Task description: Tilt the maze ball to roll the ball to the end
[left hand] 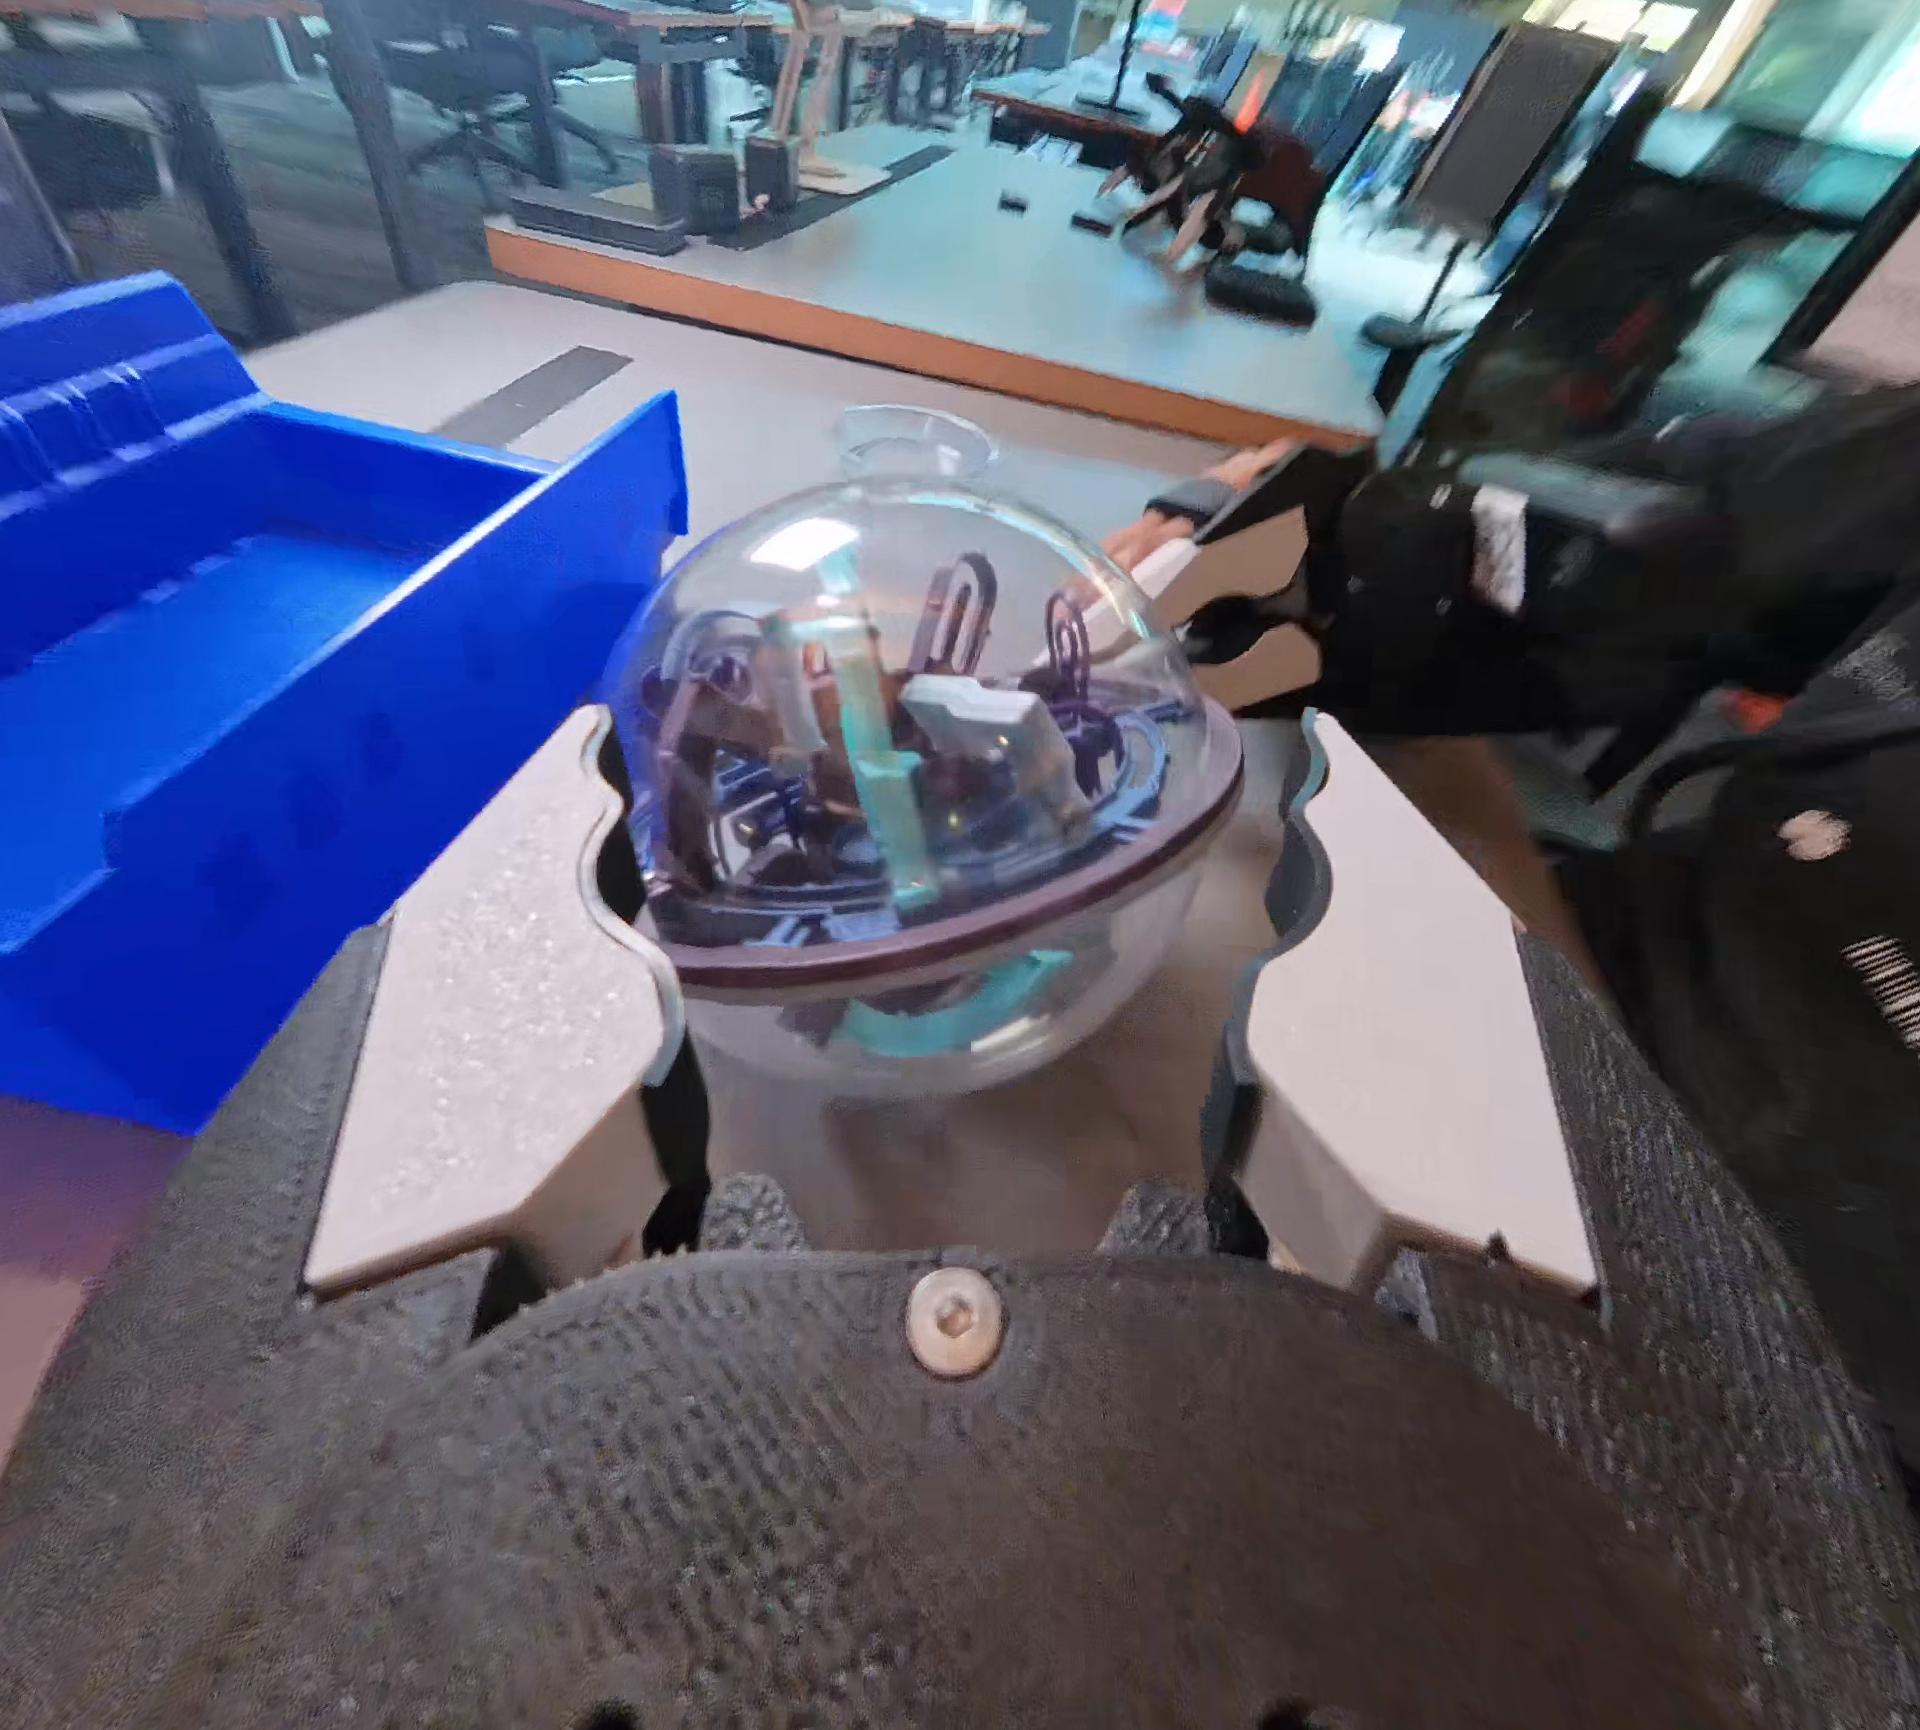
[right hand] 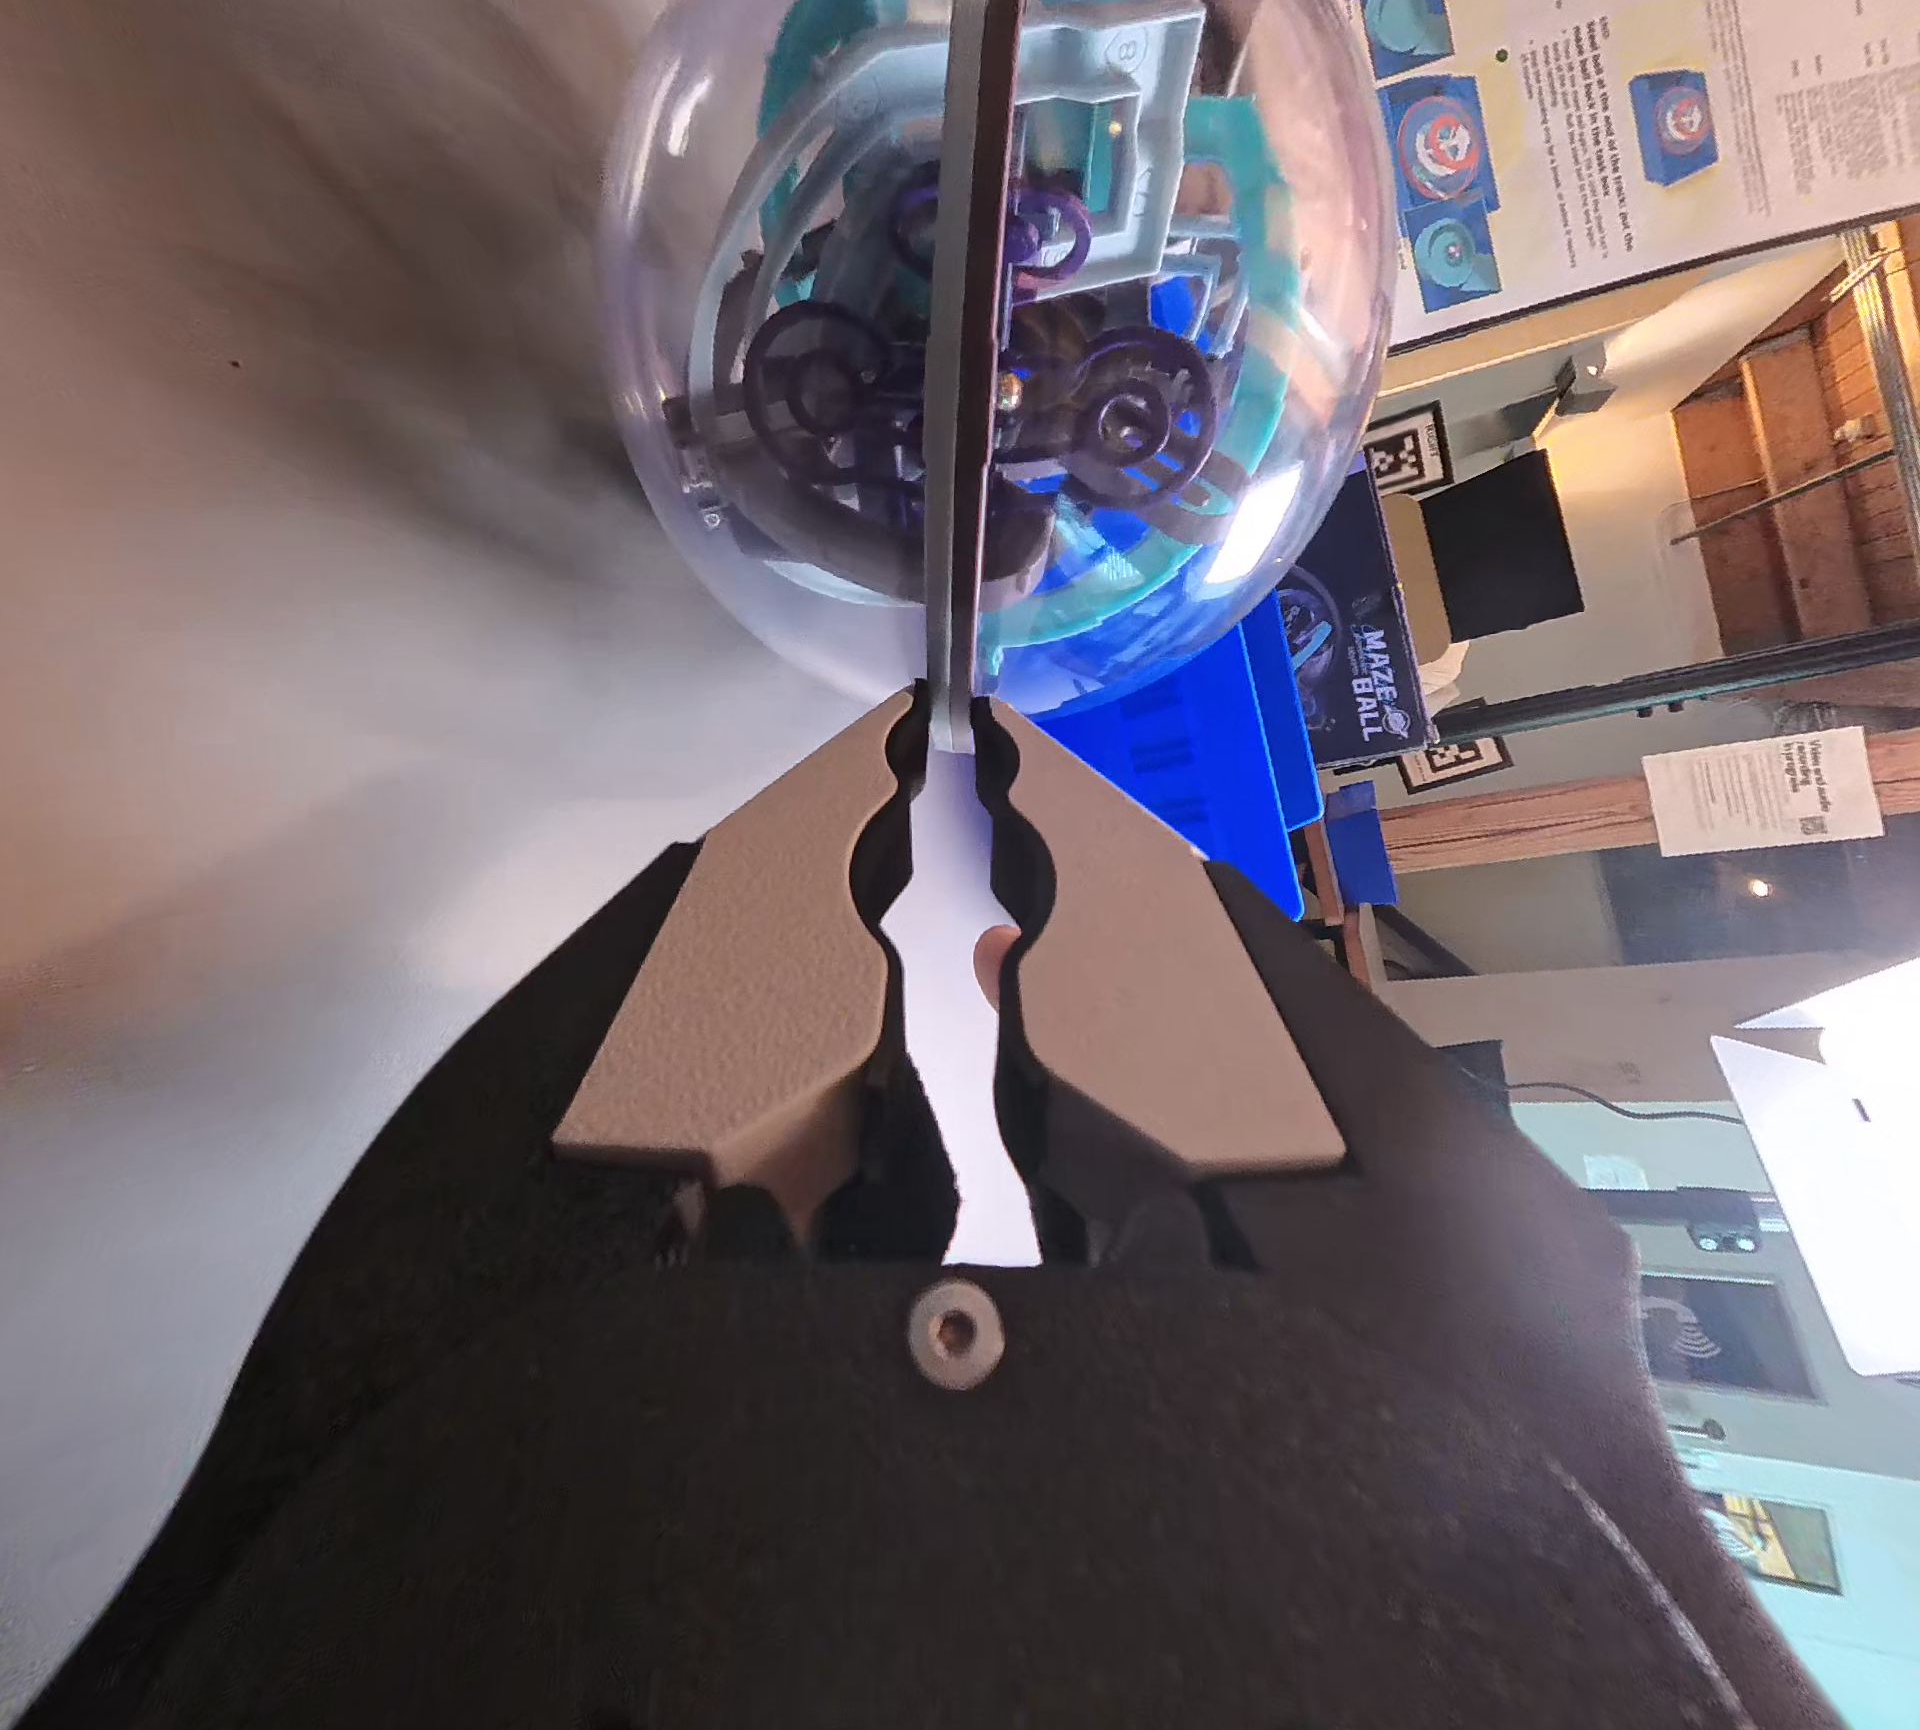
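The maze ball (left hand: pixel 914 797) is a clear sphere with a dark equator rim and teal, purple and grey tracks inside. It sits between the wide-open fingers of my left gripper (left hand: pixel 956 745); its rim is close against the left finger (left hand: pixel 499 1005) and apart from the right one. My right gripper (left hand: pixel 1195 600) comes in from the right and is shut on the far side of the rim. In the right wrist view, which is rolled sideways, the right gripper (right hand: pixel 951 724) pinches the rim edge-on below the sphere (right hand: pixel 1143 226). A small shiny ball (right hand: pixel 1006 411) shows beside the rim.
A blue plastic bin (left hand: pixel 260 693) stands close on the left of the maze ball and also shows in the right wrist view (right hand: pixel 1195 745). A small clear stand (left hand: pixel 914 439) sits on the table behind the ball. A dark product box (right hand: pixel 1351 662) and an instruction sheet (right hand: pixel 1558 18) stand beyond.
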The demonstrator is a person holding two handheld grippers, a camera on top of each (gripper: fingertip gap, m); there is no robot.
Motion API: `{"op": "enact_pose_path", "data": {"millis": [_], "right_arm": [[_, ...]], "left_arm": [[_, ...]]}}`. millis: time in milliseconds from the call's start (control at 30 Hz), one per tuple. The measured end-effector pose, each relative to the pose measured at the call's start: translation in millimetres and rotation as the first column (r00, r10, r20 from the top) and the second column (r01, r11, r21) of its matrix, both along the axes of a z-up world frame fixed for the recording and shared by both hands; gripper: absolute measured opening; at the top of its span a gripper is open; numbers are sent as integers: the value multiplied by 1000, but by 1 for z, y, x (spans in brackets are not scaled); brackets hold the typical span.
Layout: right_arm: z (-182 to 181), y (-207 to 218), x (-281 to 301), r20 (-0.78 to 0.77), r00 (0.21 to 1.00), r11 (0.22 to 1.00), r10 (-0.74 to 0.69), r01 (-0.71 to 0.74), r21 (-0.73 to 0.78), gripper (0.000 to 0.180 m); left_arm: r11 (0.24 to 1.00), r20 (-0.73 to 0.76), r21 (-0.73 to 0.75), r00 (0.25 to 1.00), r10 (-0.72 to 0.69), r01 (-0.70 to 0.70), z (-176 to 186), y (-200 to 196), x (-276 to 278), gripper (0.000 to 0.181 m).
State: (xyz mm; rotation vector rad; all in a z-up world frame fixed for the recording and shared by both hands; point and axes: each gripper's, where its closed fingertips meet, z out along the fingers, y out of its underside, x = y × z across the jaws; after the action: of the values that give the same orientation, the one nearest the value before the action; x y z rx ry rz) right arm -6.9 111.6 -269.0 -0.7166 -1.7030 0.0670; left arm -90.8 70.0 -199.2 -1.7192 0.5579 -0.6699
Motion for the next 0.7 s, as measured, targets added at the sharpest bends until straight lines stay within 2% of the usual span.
{"op": "enact_pose_path", "data": {"millis": [33, 100, 200, 267, 400, 500, 700], "right_arm": [[1, -2, 1, 0, 1000, 1000, 3, -3, 3, 6], [5, -8, 3, 0, 1000, 1000, 14, -14, -4, 6], [14, -17, 7, -6, 999, 999, 36, -36, -21, 6], [16, -22, 8, 0, 999, 999, 44, -44, -14, 5], [22, -32, 10, -11, 997, 997, 70, -70, -43, 5], [31, -36, 12, -18, 996, 995, 82, -83, -54, 5], [40, -41, 15, -6, 995, 989, 104, -104, -103, 5]], "left_arm": [[998, -87, 53, 996, 25, -20, -2, -7, 5, 122], [980, -261, 196, 961, 96, -44, -3, -20, 14, 106], [924, -450, 382, 870, 202, -18, -1, -38, 26, 64], [907, -544, 421, 804, 241, 12, -10, -41, 29, 49], [890, -614, 452, 743, 268, 52, -13, -42, 30, 25], [897, -627, 437, 738, 250, 68, -15, -41, 30, 11], [906, -649, 413, 727, 222, 92, -15, -39, 28, 9]]}}
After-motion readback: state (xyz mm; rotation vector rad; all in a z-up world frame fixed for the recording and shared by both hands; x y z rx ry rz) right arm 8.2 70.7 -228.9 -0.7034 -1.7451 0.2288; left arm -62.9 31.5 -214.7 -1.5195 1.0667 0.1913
